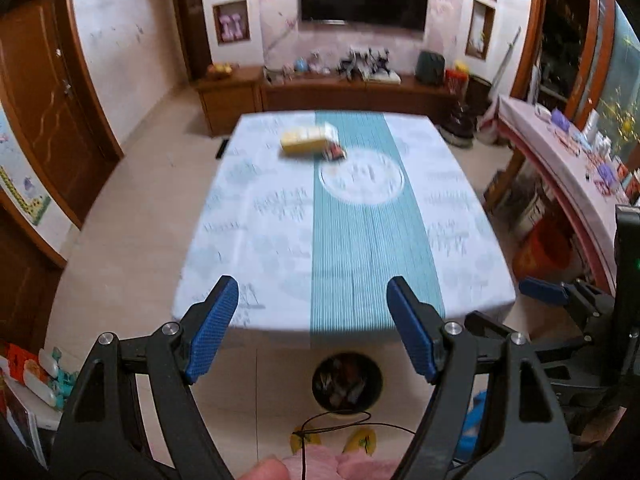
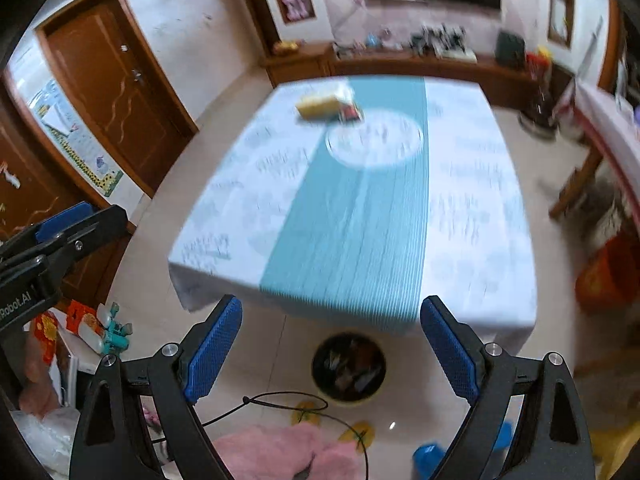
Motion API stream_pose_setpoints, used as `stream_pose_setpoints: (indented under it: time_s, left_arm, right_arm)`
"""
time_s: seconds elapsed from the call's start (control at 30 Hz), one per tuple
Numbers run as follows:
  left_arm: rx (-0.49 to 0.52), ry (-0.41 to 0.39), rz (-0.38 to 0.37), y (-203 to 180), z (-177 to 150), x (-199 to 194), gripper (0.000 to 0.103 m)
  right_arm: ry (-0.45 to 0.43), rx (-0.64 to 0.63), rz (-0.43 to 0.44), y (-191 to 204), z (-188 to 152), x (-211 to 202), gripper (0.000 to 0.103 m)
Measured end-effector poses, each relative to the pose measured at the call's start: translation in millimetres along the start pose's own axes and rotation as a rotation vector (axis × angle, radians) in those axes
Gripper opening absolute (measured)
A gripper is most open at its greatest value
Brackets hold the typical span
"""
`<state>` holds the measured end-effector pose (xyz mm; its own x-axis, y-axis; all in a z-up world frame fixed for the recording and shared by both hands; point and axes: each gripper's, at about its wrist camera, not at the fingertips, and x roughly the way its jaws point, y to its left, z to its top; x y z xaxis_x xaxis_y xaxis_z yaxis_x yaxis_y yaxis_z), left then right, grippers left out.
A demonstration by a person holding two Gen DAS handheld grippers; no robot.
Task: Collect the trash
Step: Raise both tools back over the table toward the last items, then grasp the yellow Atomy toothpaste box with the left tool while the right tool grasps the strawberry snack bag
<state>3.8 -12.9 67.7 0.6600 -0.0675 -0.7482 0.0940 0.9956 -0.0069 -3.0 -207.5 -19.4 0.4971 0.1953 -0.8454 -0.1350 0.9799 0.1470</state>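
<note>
A round dark trash bin (image 1: 347, 382) (image 2: 349, 368) holding several scraps stands on the floor at the near edge of a table (image 1: 276, 248) (image 2: 472, 208) covered with a white and teal cloth. At the table's far side lie a yellow box (image 1: 306, 142) (image 2: 322, 104) and a small red and dark wrapper (image 1: 334, 153) (image 2: 351, 113) beside it. My left gripper (image 1: 312, 300) hangs high above the near table edge, open and empty. My right gripper (image 2: 331, 320) is likewise open and empty, above the bin. Each gripper shows at the edge of the other's view.
A wooden TV cabinet (image 1: 320, 92) with clutter runs along the far wall. A side table (image 1: 560, 152) with small items and an orange bucket (image 1: 542, 250) stand on the right. A brown door (image 1: 48, 100) is left. The person's yellow slippers (image 1: 360, 440) and pink trousers show below.
</note>
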Motion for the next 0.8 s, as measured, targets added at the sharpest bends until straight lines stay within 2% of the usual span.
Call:
stream_pose_setpoints:
  time_s: [0.2, 0.4, 0.53, 0.57, 0.67, 0.8]
  left_arm:
    - [0.014, -0.058, 0.049, 6.5, 59.6, -22.8, 0.074]
    - [0.061, -0.073, 0.072, 19.8, 127.3, -4.1, 0.074]
    - [0.108, -0.061, 0.048, 31.9, 175.9, 36.5, 0.074]
    - [0.127, -0.056, 0.038, 35.1, 189.5, 50.2, 0.074]
    - [0.195, -0.045, -0.008, 42.8, 226.7, 92.9, 0.074]
    - [0.302, -0.002, -0.062, 50.0, 276.2, 164.9, 0.074]
  right_arm:
    - [-0.117, -0.080, 0.004, 24.7, 70.1, -31.9, 0.092]
    - [-0.174, -0.079, 0.038, 40.6, 151.8, -33.3, 0.092]
    - [-0.184, -0.057, -0.001, 37.3, 201.4, -9.6, 0.092]
    - [-0.179, -0.045, -0.003, 34.3, 213.0, -1.8, 0.088]
    - [-0.163, 0.004, -0.019, 23.1, 253.3, 32.5, 0.079]
    - [-0.131, 0.103, -0.082, 3.7, 306.4, 85.9, 0.079]
